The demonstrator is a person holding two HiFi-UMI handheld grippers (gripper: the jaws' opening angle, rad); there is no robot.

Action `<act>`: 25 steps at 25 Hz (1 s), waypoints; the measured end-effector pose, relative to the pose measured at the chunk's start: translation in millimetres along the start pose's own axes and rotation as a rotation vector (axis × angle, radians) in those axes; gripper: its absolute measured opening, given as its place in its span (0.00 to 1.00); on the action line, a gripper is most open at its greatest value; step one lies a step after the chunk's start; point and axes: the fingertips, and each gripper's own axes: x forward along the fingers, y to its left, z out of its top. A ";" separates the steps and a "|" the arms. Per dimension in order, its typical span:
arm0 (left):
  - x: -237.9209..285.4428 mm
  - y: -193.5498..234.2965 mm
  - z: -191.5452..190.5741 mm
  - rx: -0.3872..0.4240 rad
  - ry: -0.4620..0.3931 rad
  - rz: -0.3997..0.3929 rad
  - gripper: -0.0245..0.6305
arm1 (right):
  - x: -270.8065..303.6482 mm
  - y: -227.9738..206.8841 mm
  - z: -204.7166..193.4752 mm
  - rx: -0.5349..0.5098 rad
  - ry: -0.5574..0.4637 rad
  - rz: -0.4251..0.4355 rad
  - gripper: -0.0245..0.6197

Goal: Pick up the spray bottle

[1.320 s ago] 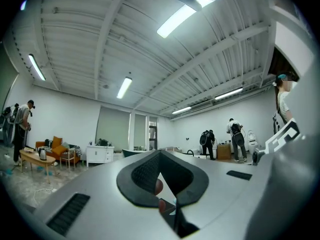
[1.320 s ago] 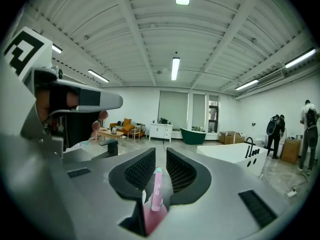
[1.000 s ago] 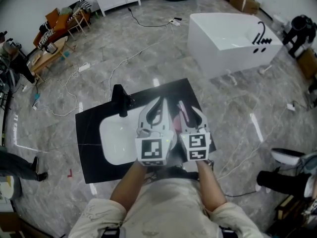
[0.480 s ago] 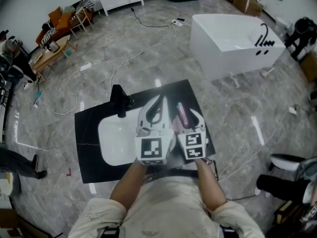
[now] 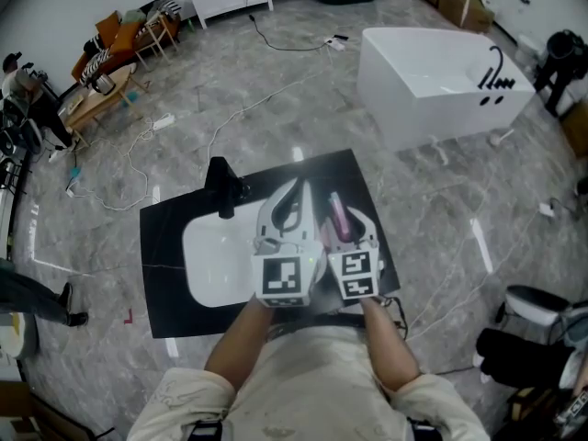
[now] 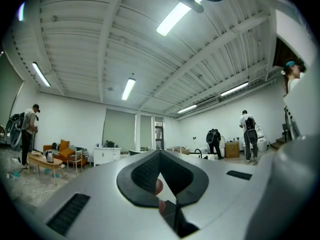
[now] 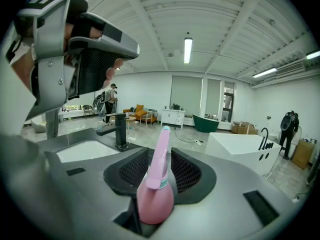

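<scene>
A pink spray bottle (image 5: pixel 338 215) stands upright on the black counter (image 5: pixel 165 237), right of the white basin (image 5: pixel 213 251). My right gripper (image 5: pixel 347 220) is lowered around it. In the right gripper view the bottle (image 7: pixel 156 191) fills the gap between the black pads (image 7: pixel 187 171), its nozzle rising between them. The jaws are closing, and I see no firm press on the bottle. My left gripper (image 5: pixel 296 191) hovers just left of the bottle over the basin's right edge, shut and holding nothing; its tips meet in the left gripper view (image 6: pixel 160 154).
A black faucet (image 5: pixel 220 186) stands at the basin's far side. A white bathtub (image 5: pixel 432 72) sits on the floor beyond the counter, at the right. Cables trail over the marble floor. Furniture and people are at the room's edges.
My right gripper has sunk and drawn in around the pink bottle, which now shows between its jaws. The left gripper has stayed where it was.
</scene>
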 end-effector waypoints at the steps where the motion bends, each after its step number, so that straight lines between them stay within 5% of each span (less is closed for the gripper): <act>1: -0.2 -0.2 -0.7 0.000 0.001 0.002 0.04 | -0.5 -0.2 -0.2 0.000 -0.002 -0.002 0.26; 25: -0.8 -4.7 -11.2 0.000 0.016 -0.005 0.04 | -25.5 -25.6 35.1 0.057 -0.147 -0.081 0.19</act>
